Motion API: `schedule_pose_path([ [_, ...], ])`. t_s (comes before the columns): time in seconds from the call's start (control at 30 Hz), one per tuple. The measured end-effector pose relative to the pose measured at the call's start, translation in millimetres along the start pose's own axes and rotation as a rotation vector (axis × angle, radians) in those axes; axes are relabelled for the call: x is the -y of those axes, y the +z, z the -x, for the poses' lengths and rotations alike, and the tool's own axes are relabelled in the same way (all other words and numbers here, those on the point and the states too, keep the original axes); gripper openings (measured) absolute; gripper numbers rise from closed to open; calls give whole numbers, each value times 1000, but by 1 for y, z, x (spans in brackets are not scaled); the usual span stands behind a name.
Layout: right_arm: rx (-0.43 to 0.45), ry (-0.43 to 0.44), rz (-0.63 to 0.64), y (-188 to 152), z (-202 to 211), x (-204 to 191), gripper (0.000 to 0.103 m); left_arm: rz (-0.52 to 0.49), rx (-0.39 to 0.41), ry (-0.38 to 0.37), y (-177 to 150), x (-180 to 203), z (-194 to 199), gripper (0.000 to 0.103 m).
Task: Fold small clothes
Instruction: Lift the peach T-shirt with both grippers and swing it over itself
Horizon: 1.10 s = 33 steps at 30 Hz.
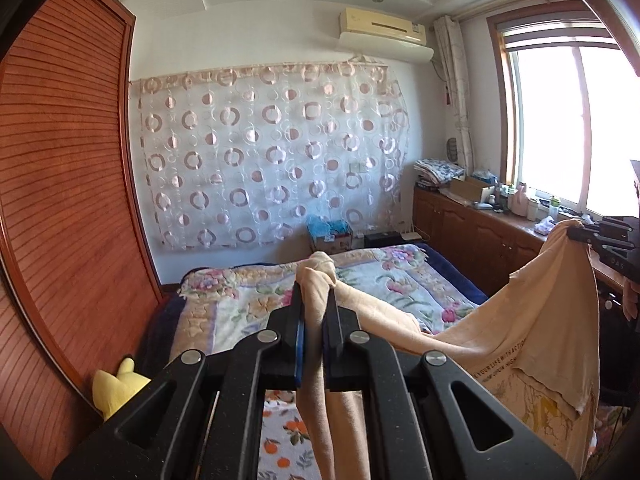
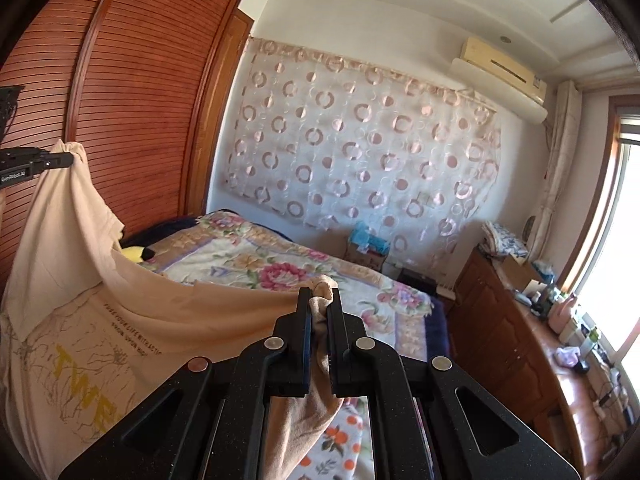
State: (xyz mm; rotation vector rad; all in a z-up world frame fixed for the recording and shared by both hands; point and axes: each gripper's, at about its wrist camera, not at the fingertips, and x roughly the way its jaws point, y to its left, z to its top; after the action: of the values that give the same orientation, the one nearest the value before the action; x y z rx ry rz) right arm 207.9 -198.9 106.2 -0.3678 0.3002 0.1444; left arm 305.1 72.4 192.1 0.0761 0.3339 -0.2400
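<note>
The peach T-shirt (image 2: 132, 320) was held aloft above the bed (image 2: 240, 256), bunched corners clamped in the left gripper (image 1: 316, 280) and the right gripper (image 2: 320, 294). Spreading was underway; lowering it flat seemingly came next.

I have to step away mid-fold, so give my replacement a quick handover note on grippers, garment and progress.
Left gripper: shut on a bunched corner of the beige T-shirt.
Right gripper: shut on another bunched part of the same shirt.
The shirt hangs slack between them, held up over the floral bedspread, printed side showing.
Done: shirt picked up. No fold visible.
Left: spread it flat on the bed, then fold.
</note>
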Motion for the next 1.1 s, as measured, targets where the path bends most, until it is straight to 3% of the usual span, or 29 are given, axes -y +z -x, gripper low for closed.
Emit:
schedule_pose_path([
  [0.2,-47,-49,-3,-2,-39,-11,6,-2,-30,30,-4,-11,-35,7],
  [0.4,-153,14,7,-64,-79,-51,6,31,-153,-9,-72,-13,-67,7],
  [0.53,-212,76,-1,-116,-86,-85,6,15,-231,-27,-122,-5,-68,7],
  [0.7,-234,138,-47,-166,-64,-111,6,34,-261,-50,-161,3,-37,7],
  [0.87,-208,168,-102,-196,-10,-114,6,38,-241,-60,-185,7,17,7],
  [1.1,-216,197,-144,-228,65,-80,6,49,-211,-94,-208,21,94,7],
])
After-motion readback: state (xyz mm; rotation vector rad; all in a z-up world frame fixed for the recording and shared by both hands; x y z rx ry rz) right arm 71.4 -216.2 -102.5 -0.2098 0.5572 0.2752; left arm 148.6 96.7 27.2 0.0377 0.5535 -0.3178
